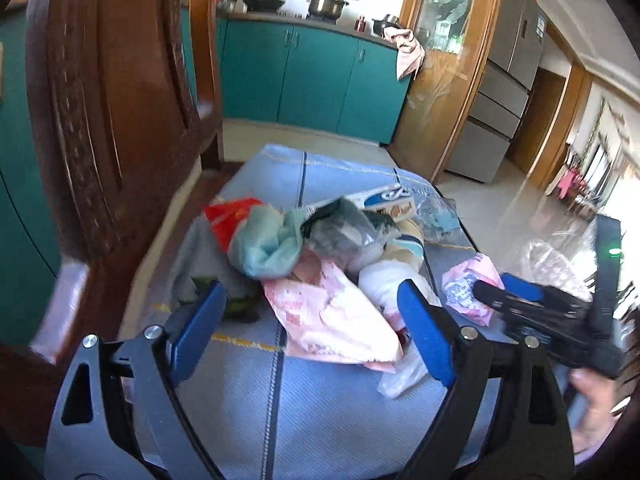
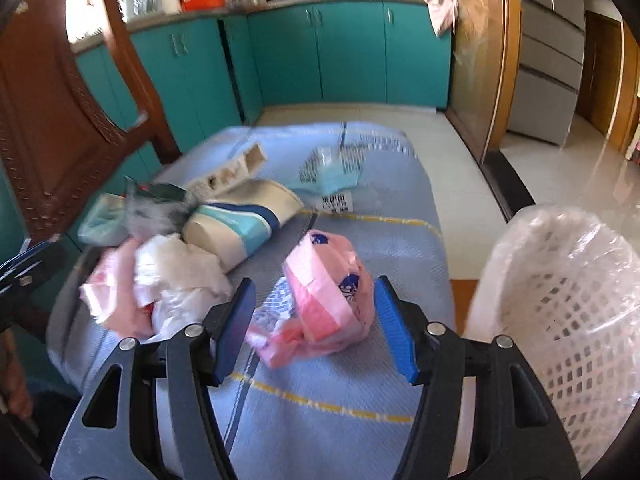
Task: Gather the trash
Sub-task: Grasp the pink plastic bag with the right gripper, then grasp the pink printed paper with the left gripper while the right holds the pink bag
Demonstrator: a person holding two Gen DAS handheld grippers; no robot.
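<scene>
A heap of trash lies on a blue cloth-covered table point(image 1: 328, 400): a pink printed bag point(image 1: 332, 312), a pale green bag point(image 1: 268, 240), a red bag point(image 1: 228, 216), a grey-black bag point(image 1: 348, 228), a paper cup point(image 2: 240, 220). My left gripper point(image 1: 312, 316) is open just before the pink printed bag. My right gripper point(image 2: 314, 312) is open, its fingers on either side of a pink tissue pack point(image 2: 328, 304), not closed on it. The pack also shows in the left wrist view point(image 1: 468, 284), with the right gripper point(image 1: 552, 312) beside it.
A white mesh bin point(image 2: 568, 312) lined with a clear bag stands at the table's right edge. A carved wooden chair point(image 1: 112, 120) stands at the left. Teal kitchen cabinets point(image 1: 312, 76) and a fridge point(image 1: 504, 80) are behind. A clear box point(image 2: 332, 164) lies farther back.
</scene>
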